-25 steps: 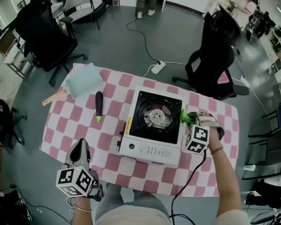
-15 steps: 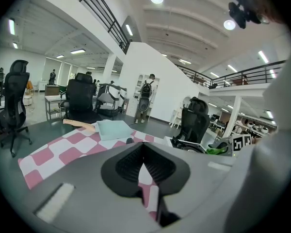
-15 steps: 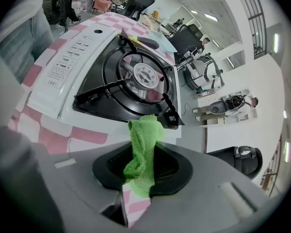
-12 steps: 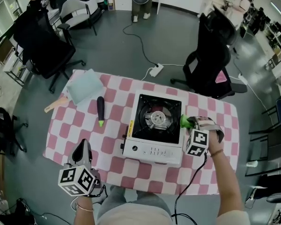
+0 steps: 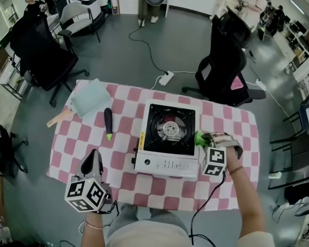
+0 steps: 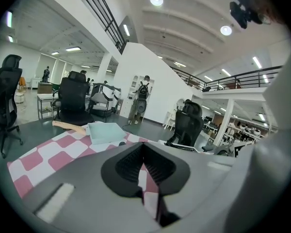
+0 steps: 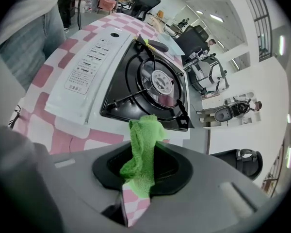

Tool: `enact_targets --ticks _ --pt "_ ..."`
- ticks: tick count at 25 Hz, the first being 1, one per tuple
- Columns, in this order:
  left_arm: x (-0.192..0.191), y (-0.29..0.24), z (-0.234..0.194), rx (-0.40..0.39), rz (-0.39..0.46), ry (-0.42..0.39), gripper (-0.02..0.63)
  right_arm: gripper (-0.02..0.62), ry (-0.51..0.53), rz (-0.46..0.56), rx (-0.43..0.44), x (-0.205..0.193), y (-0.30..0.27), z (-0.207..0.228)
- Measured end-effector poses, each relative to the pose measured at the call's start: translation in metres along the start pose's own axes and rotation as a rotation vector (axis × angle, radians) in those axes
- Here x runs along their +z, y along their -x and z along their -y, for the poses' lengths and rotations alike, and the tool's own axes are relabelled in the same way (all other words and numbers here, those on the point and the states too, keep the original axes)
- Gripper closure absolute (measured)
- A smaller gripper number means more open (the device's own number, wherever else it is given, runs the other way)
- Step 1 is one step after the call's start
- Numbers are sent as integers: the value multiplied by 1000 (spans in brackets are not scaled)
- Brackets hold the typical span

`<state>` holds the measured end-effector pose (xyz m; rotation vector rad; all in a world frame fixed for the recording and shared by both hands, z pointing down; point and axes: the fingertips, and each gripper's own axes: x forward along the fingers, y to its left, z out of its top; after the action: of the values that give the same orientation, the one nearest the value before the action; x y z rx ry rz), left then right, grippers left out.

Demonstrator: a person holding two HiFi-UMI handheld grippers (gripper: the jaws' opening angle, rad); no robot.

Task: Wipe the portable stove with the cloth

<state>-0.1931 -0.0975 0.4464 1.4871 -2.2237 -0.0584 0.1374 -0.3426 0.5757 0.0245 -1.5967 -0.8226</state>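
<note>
The white portable stove (image 5: 165,161) with a black burner top (image 7: 150,84) sits mid-table on the pink-and-white checked cloth. My right gripper (image 5: 203,139) is at the stove's right edge, shut on a green cloth (image 7: 143,152) that sticks out of its jaws toward the stove (image 7: 92,69); the cloth (image 5: 200,138) touches or nearly touches the stove's right rim. My left gripper (image 5: 91,163) hovers near the table's front left corner, jaws shut with nothing between them (image 6: 144,171).
A pale blue folded cloth (image 5: 91,98), a wooden utensil (image 5: 59,119) and a dark eggplant-like object with a green tip (image 5: 108,123) lie on the table's left part. Black office chairs (image 5: 224,66) and a power strip (image 5: 166,78) stand on the floor around it.
The view has shifted slightly. My right gripper with the green cloth stays at the stove's right edge, and my left gripper stays near the front left corner.
</note>
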Motion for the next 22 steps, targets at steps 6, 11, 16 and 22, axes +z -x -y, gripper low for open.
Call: enact_targets --ticks 6,11,16,22 --pt "-1 3 0 -17 2 10 606 512 -2 20 13 4 8 -14" --pt "-3 7 -3 -20 -1 22 606 512 -1 26 19 6 14 -25" --pt "-6 12 -5 -25 -5 35 606 512 0 36 26 9 22 -34" --pt "-4 15 -8 -31 -3 40 606 512 7 22 25 6 27 -44"
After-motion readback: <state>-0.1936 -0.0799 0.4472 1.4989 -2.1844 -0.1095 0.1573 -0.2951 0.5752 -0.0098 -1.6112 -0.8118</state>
